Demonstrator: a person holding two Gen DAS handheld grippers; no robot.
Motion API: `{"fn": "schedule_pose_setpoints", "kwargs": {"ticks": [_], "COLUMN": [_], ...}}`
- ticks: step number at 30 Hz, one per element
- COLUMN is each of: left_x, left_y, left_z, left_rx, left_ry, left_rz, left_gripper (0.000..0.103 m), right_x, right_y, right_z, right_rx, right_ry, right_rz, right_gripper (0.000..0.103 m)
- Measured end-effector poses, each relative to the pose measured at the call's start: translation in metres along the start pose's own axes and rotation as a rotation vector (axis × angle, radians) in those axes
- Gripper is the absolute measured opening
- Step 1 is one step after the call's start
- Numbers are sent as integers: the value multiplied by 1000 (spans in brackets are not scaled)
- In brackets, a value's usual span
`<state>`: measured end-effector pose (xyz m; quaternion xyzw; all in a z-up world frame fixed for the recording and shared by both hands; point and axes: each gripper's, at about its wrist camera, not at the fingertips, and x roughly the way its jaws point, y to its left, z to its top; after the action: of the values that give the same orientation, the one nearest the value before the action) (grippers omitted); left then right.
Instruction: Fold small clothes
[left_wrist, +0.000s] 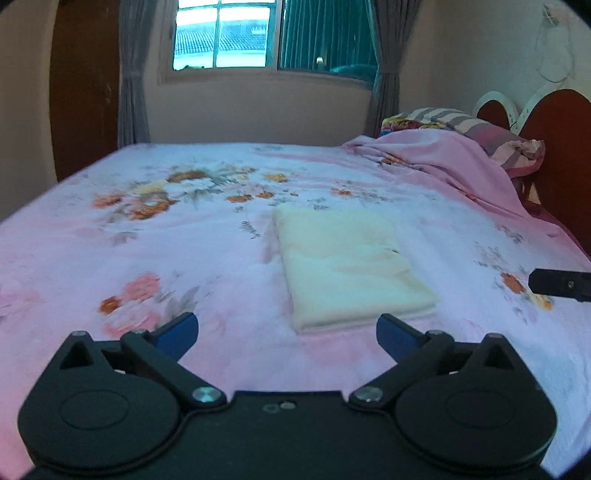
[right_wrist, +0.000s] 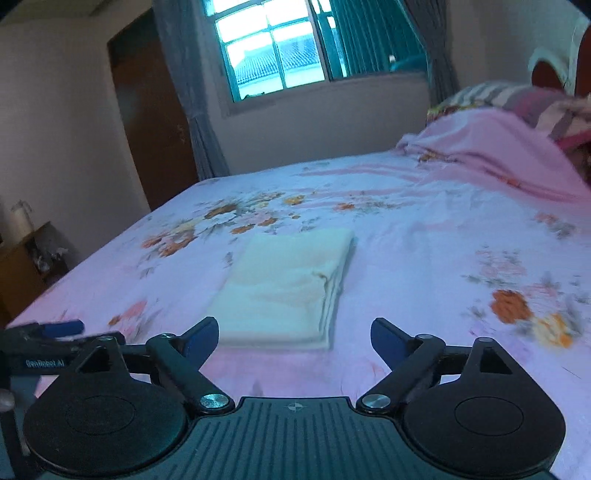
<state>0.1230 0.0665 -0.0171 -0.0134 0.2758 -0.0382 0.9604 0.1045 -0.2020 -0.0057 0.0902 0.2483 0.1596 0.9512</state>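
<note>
A cream cloth lies folded into a flat rectangle on the pink floral bed sheet. It also shows in the right wrist view. My left gripper is open and empty, just short of the cloth's near edge. My right gripper is open and empty, also just short of the cloth's near edge. The right gripper's tip shows at the right edge of the left wrist view. The left gripper shows at the left of the right wrist view.
A rumpled pink blanket and striped pillows lie at the head of the bed by the red headboard. A window with curtains is behind. A brown door and a small cabinet stand left of the bed.
</note>
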Motion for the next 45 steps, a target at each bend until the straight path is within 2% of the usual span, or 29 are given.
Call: {"fn": "schedule_pose_setpoints", "kwargs": {"ticks": [4,8,15,23,45], "left_x": [-36,-63,-90,-99,-100], "left_y": [-12,-23,-46,-45,-44], "left_z": [1,2,-4,-9,-9], "left_rx": [16,12,42,13,0], "left_ry": [-50,-98,-144,-159,-163], "left_rz": [6,-1,-20,-32,-46], "left_gripper": [102,102,102,102,102], "right_x": [-41,-65,-82,-94,-92], "right_y": [22,34,44,49,43], "right_z": [-8,-10,-22,-25,-17], "right_rx": [-36,-45,-67,-84,-83], "right_ry": [-61,-104,-126,-139,-147], "right_rz": [-30,-58,-118,-136,-138], "right_gripper": [89,91,93,93,93]}}
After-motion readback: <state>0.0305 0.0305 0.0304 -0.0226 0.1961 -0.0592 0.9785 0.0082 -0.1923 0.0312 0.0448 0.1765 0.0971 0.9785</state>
